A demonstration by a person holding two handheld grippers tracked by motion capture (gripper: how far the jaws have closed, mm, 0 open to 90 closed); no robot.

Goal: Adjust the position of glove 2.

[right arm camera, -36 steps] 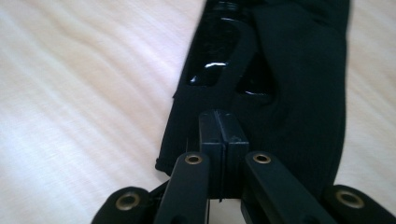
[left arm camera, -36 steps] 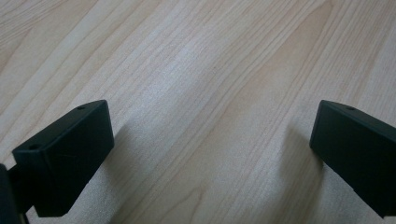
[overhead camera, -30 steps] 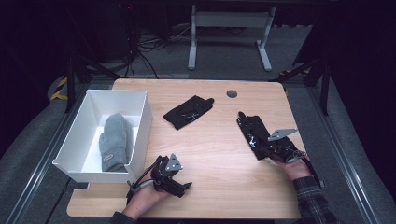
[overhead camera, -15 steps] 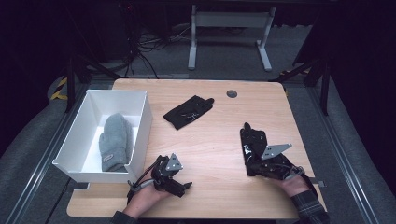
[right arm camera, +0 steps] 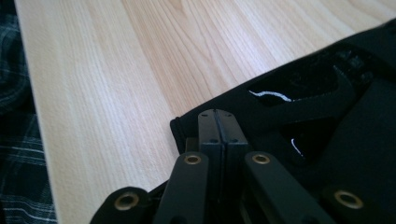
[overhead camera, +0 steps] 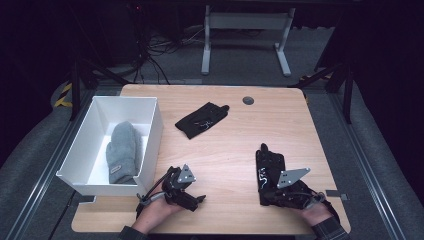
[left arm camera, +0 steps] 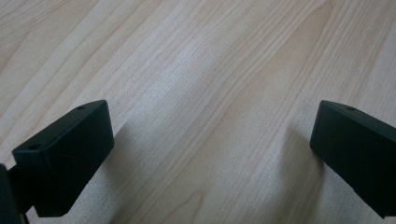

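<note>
A black glove [overhead camera: 269, 166] lies flat on the right half of the wooden table [overhead camera: 225, 150]. My right gripper [overhead camera: 263, 195] sits at its near end, the cuff. In the right gripper view the two jaws are pressed together, and my right gripper [right arm camera: 217, 122] is shut on the edge of the black glove [right arm camera: 303, 93]. A second black glove [overhead camera: 202, 120] lies crumpled toward the table's back middle. My left gripper [overhead camera: 199, 199] rests near the front edge beside the box. Its jaws stand wide apart over bare wood in the left gripper view, so my left gripper [left arm camera: 212, 135] is open.
A white box [overhead camera: 150, 127] stands at the table's left side with a grey mitten [overhead camera: 122, 151] inside. A round grommet [overhead camera: 248, 100] sits near the back edge. Bare wood lies between the two grippers. A plaid sleeve [right arm camera: 16, 140] shows past the front edge.
My right gripper has pulled the black glove toward the front edge of the table, turning it lengthwise. The left gripper, the other glove and the box have stayed put.
</note>
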